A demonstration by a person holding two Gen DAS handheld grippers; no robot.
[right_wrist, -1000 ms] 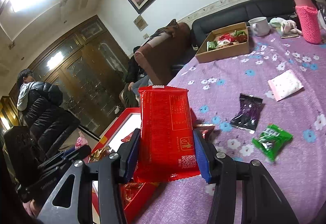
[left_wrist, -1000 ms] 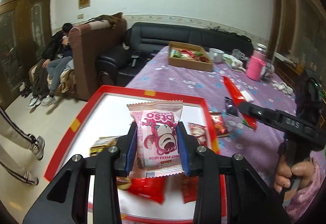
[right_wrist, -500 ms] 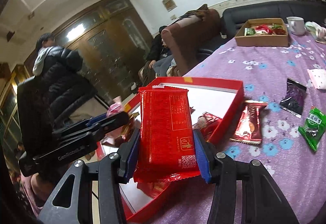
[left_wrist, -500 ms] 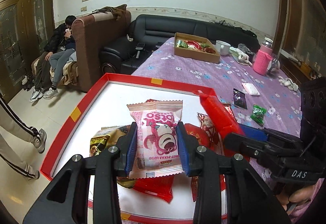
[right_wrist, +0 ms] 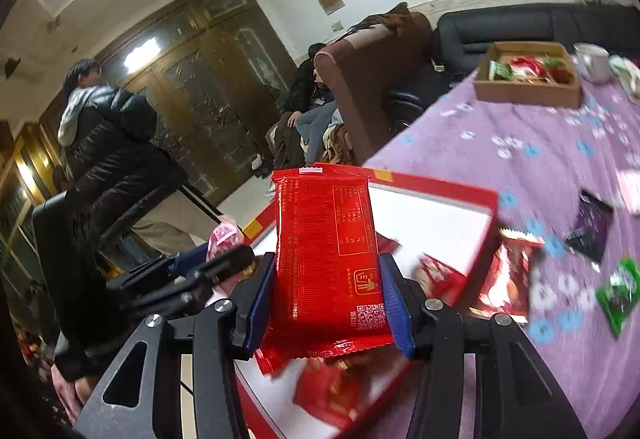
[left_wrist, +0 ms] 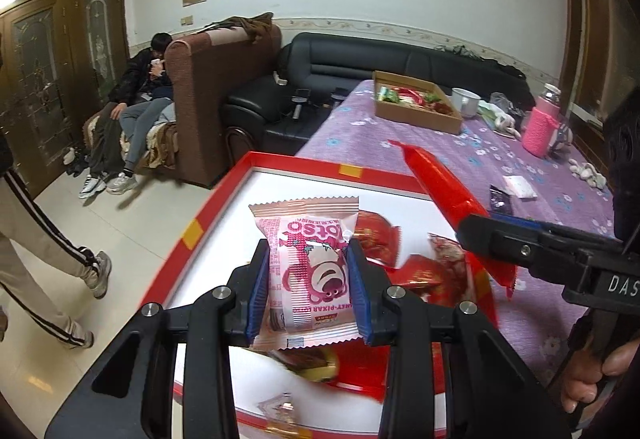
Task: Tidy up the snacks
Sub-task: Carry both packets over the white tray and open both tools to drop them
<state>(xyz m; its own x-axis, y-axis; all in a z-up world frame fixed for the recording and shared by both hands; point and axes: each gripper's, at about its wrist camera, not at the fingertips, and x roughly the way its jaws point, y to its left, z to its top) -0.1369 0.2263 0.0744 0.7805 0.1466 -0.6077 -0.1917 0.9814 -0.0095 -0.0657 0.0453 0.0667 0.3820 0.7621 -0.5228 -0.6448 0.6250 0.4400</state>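
My left gripper (left_wrist: 307, 291) is shut on a pink bear snack packet (left_wrist: 310, 271) and holds it above the red-rimmed white tray (left_wrist: 224, 207). My right gripper (right_wrist: 327, 295) is shut on a red snack packet (right_wrist: 328, 255) and holds it over the tray (right_wrist: 448, 195). The right gripper and its red packet (left_wrist: 444, 195) show at the right of the left wrist view. The left gripper with the pink packet (right_wrist: 224, 235) shows at the left of the right wrist view. Several red snack packets (left_wrist: 376, 239) lie in the tray.
The tray sits at the edge of a purple flowered table (left_wrist: 472, 155). A red packet (right_wrist: 508, 275), a dark purple one (right_wrist: 592, 227) and a green one (right_wrist: 618, 291) lie on the cloth. A cardboard box of snacks (left_wrist: 416, 103), a mug (left_wrist: 464, 101) and a pink bottle (left_wrist: 542, 123) stand far back.
My right gripper has carried the red packet left from over the cloth to over the tray. The left gripper still holds the pink packet over the tray, now closer to the contents.
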